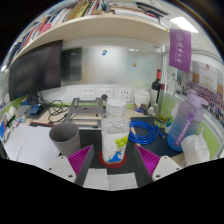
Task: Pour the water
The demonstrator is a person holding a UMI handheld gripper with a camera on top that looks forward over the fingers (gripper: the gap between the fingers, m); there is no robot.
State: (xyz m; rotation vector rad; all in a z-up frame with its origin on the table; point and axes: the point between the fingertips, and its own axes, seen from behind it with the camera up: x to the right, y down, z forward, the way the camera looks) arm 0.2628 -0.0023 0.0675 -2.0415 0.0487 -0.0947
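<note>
A clear plastic bottle [115, 128] with a white cap and a green and blue label stands upright on a red ring base on the dark desk. It is between my two fingertips and just ahead of them, with a gap at each side. My gripper [115, 156] is open, its magenta pads [82, 158] spread to either side of the bottle. A grey cup [65, 137] stands upright to the left of the bottle, beyond the left finger. I cannot see whether it holds anything.
White paper [110, 180] lies under the fingers. To the right are a coil of blue cable [146, 130], a purple-tinted bottle [183, 120] and a white cup [196, 150]. A monitor [38, 70] stands back left, under a shelf [100, 30].
</note>
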